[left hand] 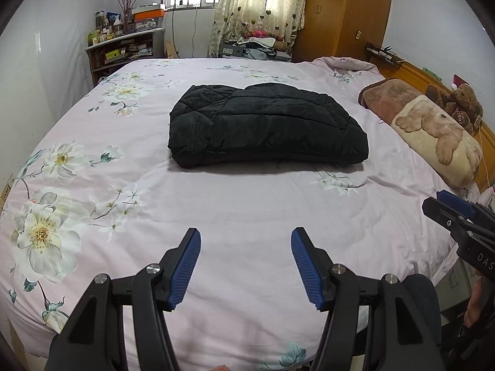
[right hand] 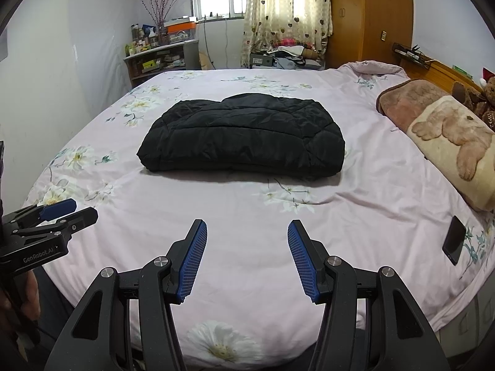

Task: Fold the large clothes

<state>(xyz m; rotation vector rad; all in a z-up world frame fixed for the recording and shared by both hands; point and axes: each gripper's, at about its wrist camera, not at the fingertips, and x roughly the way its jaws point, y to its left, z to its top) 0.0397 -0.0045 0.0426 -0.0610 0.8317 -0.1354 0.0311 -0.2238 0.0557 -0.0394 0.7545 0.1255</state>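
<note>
I see the jacket (left hand: 266,125) lying folded in the middle of the bed (left hand: 247,210), well ahead of both pairs of fingers and touching neither. My left gripper (left hand: 246,241) hangs over the near part of the bed with its jaws spread apart and nothing between them, only bare sheet showing in the gap. My right gripper (right hand: 247,232) stands the same way, jaws apart and empty, with the jacket straight beyond them. In the left view the right gripper pokes in at the right edge; in the right view the left one pokes in at the left edge, so I hold them side by side.

The jacket is black, puffy and quilted, its stitched seams cutting it into soft panels; folded, it makes a thick, roughly rectangular bundle with rounded corners and a slight sheen. The sheet is pale pink, smooth cloth printed with big white flowers, with a few shallow creases. The finger pads (right hand: 193,262) are blue with a fine ribbed face, set on matte black arms with round silver pins. At the right side a plush pillow (right hand: 445,142) with a bear picture lies by the wooden headboard (left hand: 433,77), and a flat dark phone (right hand: 454,239) rests on the sheet near it.
</note>
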